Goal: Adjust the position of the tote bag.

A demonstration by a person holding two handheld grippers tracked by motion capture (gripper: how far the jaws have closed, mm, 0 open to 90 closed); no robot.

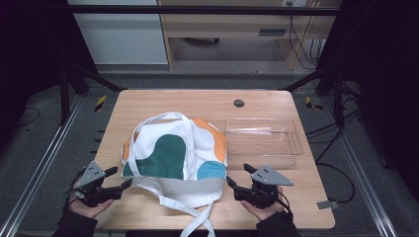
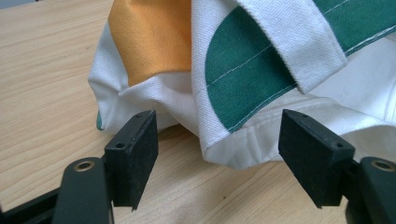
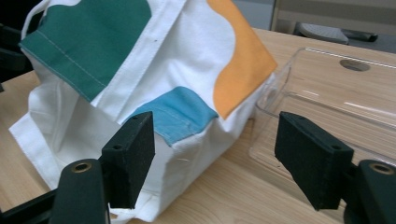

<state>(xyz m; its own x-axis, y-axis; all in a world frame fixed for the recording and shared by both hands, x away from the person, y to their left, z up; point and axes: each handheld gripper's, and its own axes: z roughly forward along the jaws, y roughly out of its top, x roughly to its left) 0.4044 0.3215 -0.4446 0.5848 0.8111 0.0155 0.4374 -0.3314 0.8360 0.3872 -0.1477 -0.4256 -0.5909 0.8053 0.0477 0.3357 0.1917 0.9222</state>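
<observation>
Both grippers poised at the tote bag's near corners, nothing pinched yet.
Your left gripper (image 1: 120,177) and right gripper (image 1: 238,178) stand spread beside the tote bag (image 1: 174,155) on the tabletop (image 1: 148,101); next, likely slide each corner between the pads and pinch.

readable text: 0 | labels: 0 | brands: 0 | signs: 0

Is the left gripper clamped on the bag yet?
No: in the left gripper view the left gripper has open jaws, its pads clear of the bag corner lying between them.
</observation>
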